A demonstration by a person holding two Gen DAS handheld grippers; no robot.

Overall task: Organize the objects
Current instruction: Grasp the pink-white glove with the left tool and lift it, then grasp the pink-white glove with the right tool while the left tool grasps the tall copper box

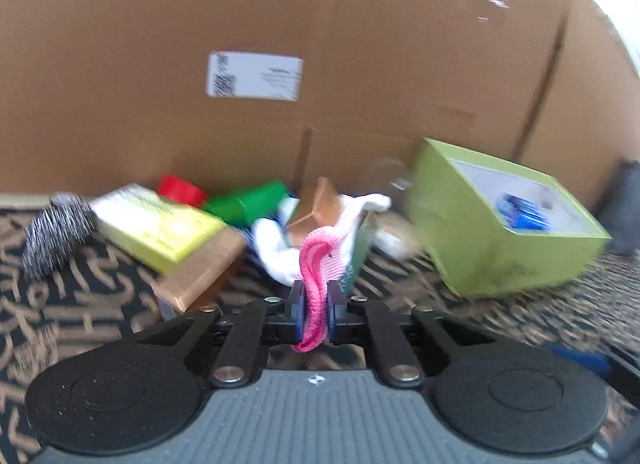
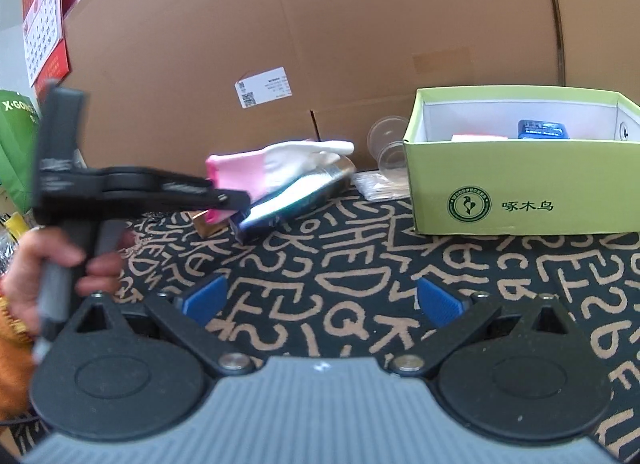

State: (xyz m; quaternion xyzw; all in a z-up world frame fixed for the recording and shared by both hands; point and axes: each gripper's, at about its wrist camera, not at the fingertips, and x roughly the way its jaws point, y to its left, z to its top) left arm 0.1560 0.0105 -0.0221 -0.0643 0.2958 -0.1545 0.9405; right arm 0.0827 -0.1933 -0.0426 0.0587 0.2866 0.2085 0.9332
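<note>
While clamped — pink glove (image 1: 316, 264) aloft

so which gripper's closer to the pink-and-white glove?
Left. The left gripper is shut on the glove at its pink cuff. The right gripper is open, off to the side over the patterned cloth, apart from the glove.

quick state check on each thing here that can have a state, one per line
left gripper: shut on the pink cuff
glove: pink and white, gripped by its cuff, fingers trailing over the pile
right gripper: open, nothing between the pads
green box: open-topped, items inside
clear cup: on its side beside the box
</note>
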